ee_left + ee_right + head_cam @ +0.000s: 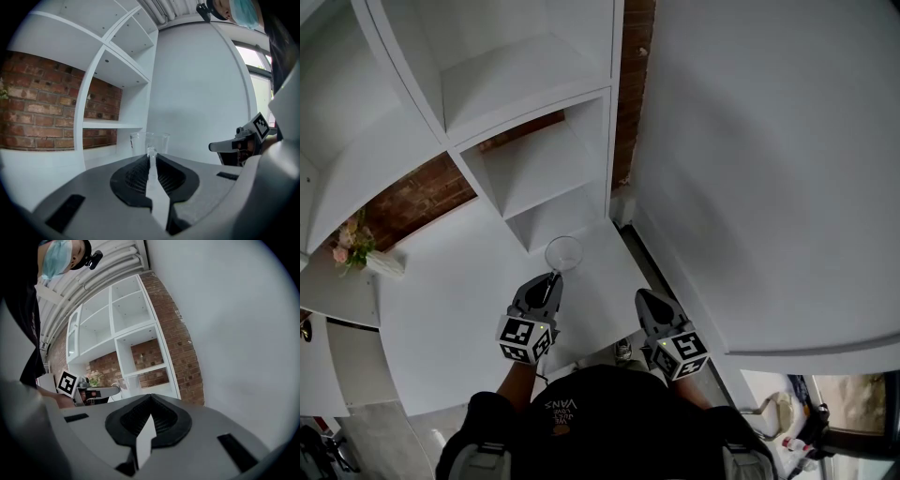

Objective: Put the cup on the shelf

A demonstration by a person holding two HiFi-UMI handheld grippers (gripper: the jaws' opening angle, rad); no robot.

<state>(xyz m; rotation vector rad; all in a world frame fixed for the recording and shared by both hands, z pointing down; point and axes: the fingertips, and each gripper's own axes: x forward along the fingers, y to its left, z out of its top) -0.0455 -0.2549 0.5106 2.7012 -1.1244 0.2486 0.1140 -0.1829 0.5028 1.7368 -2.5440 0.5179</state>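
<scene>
The person holds 2 hand-held grippers out in front of the torso, side by side and apart, both pointing forward. The left hand-held gripper [549, 279] has its jaws pinched almost together on the thin glass wall of the cup [564, 251]. The right hand-held gripper [643, 297] has its jaws pressed fully together, with nothing between them.

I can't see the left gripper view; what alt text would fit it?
The left gripper pinches the near wall of a clear glass cup, in front of white shelves backed by red brick. The right gripper shows at the right, against a white wall.
</scene>
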